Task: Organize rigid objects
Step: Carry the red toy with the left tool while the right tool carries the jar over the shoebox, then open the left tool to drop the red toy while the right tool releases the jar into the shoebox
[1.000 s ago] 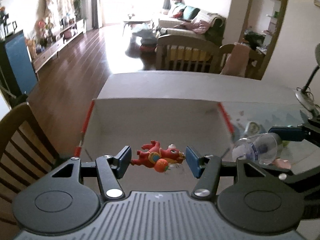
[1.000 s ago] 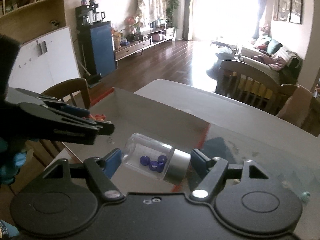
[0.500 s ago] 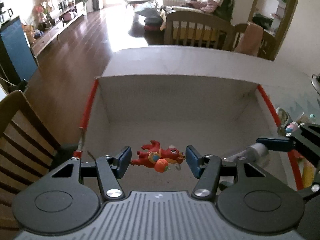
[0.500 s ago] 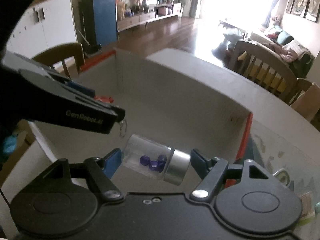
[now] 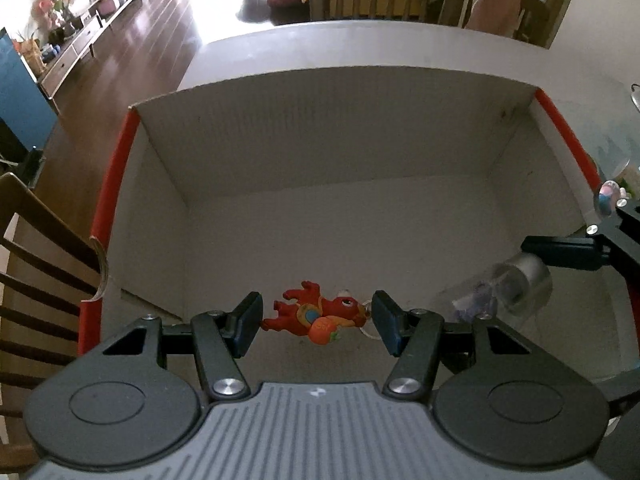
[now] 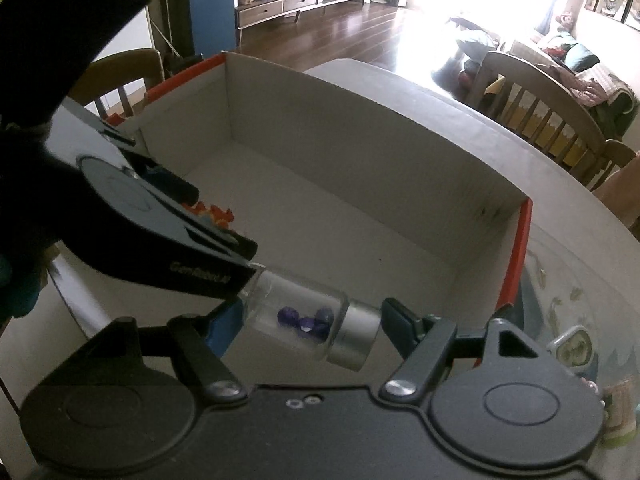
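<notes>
Red toy animal (image 5: 318,314), lying sideways with an orange ball at its belly and a small clear ring by its nose, is pinched end to end between the blue-padded jaws of the left gripper (image 5: 318,324). It hangs over the near part of the box floor, not touching it. In the right wrist view only a sliver of the toy (image 6: 214,214) shows behind the left gripper's body (image 6: 160,236).

Clear jar (image 6: 298,316) with a silver cap and a few blue beads inside lies on its side, pinched lengthwise in the jaws of the right gripper (image 6: 308,320): one pad on the glass base, the other on the cap. It too sits above the box interior. From the left wrist view the jar (image 5: 516,286) appears at the right, blurred, under a black finger (image 5: 560,254) of the right gripper. The two grippers are close together; the left gripper's tip overlaps the jar's base end in the right wrist view, contact cannot be told.

Both loads are held inside the outline of a large open cardboard box (image 5: 344,132), pale inner walls, red outer sides. Box rests on a light counter (image 6: 404,80).

Around: wooden chairs (image 5: 36,264) at the left edge and at the far side, dark wood floor (image 5: 132,52), small items (image 6: 570,350) on the counter right of the box.
</notes>
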`<state>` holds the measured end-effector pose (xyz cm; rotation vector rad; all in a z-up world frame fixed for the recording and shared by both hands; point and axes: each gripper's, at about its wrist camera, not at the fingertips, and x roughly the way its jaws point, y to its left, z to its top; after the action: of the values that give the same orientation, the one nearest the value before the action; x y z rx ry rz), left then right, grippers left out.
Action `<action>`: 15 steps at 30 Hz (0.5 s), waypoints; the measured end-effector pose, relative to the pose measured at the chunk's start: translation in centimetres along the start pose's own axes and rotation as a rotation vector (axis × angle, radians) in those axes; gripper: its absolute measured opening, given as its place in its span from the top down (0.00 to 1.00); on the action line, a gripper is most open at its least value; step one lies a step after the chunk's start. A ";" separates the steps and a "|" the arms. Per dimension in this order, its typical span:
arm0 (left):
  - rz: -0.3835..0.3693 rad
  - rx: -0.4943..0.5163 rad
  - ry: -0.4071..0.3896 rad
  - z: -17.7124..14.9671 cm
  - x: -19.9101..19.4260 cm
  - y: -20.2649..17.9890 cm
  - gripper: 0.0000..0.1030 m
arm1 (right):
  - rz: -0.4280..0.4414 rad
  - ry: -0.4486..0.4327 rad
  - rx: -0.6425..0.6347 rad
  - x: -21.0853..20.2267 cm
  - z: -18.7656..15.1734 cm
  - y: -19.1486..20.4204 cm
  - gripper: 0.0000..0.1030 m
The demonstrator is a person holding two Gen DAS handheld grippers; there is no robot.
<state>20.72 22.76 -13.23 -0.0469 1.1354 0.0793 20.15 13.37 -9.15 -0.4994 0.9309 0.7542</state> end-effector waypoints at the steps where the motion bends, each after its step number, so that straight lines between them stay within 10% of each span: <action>1: -0.008 0.003 0.005 -0.1 0.0 0.0 0.42 | -0.001 0.002 0.000 0.0 0.0 0.0 0.27; 15: -0.012 -0.037 -0.025 -0.3 -1.1 0.5 0.40 | 0.009 -0.030 0.039 -1.9 -0.2 -0.1 0.22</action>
<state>19.95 23.17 -12.30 -0.0849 1.1091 0.0900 19.37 12.49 -7.62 -0.4491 0.9187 0.7487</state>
